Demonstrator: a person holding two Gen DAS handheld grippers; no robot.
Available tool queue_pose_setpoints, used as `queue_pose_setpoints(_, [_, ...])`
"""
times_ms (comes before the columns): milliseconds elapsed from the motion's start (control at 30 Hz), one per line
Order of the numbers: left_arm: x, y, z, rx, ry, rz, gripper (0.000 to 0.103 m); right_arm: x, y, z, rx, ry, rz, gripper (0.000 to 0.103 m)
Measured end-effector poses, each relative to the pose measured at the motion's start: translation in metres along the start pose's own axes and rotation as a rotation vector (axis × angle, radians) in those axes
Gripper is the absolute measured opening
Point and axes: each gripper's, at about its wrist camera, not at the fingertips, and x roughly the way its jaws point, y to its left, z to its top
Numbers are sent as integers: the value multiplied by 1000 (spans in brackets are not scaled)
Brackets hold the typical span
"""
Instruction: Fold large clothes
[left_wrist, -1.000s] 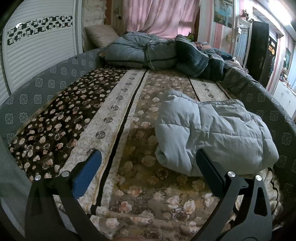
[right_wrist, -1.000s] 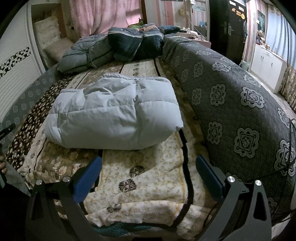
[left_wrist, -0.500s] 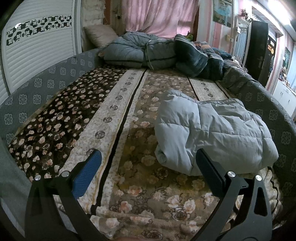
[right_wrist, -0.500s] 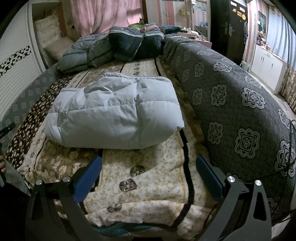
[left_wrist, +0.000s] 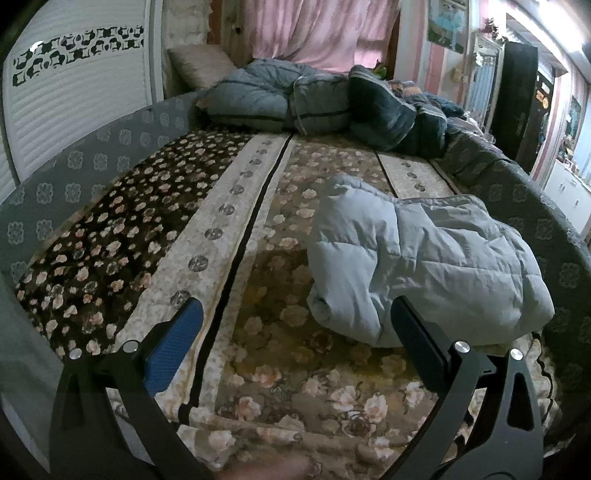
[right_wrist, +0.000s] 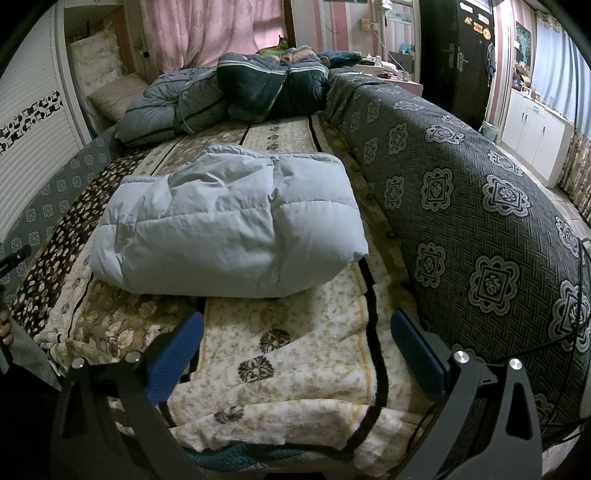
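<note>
A pale blue quilted down jacket (left_wrist: 424, 258) lies folded into a thick, puffy bundle on a bed covered by a floral blanket (left_wrist: 258, 258). In the left wrist view the bundle sits at the centre right of the frame; in the right wrist view the jacket (right_wrist: 229, 225) fills the centre, slightly left.

The left tool (left_wrist: 291, 325) hovers low in the frame above the blanket, its two fingers spread wide apart and holding nothing. Its right finger (left_wrist: 417, 339) overlaps the near edge of the jacket in the picture; whether it touches the fabric cannot be told. Its left finger carries a blue pad (left_wrist: 173, 343).

The right tool (right_wrist: 295, 343) also stands wide apart and empty, low in the frame, over a cream section of blanket (right_wrist: 295, 350) just in front of the jacket.

At the top of both views, a heap of dark blue-grey quilts (left_wrist: 317, 103) rests at the far end of the bed, below pink curtains (left_wrist: 314, 29). A grey patterned cover (right_wrist: 480, 221) drapes the right side of the right wrist view.
</note>
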Motion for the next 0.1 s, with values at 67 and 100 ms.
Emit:
queue_pose_setpoints(67, [0, 0, 1, 0, 1, -12, 100, 0, 0, -1, 0, 0, -1, 101])
queue_pose_setpoints(100, [1, 1, 1, 0, 1, -14, 100, -1, 0, -1, 2, -1, -1, 101])
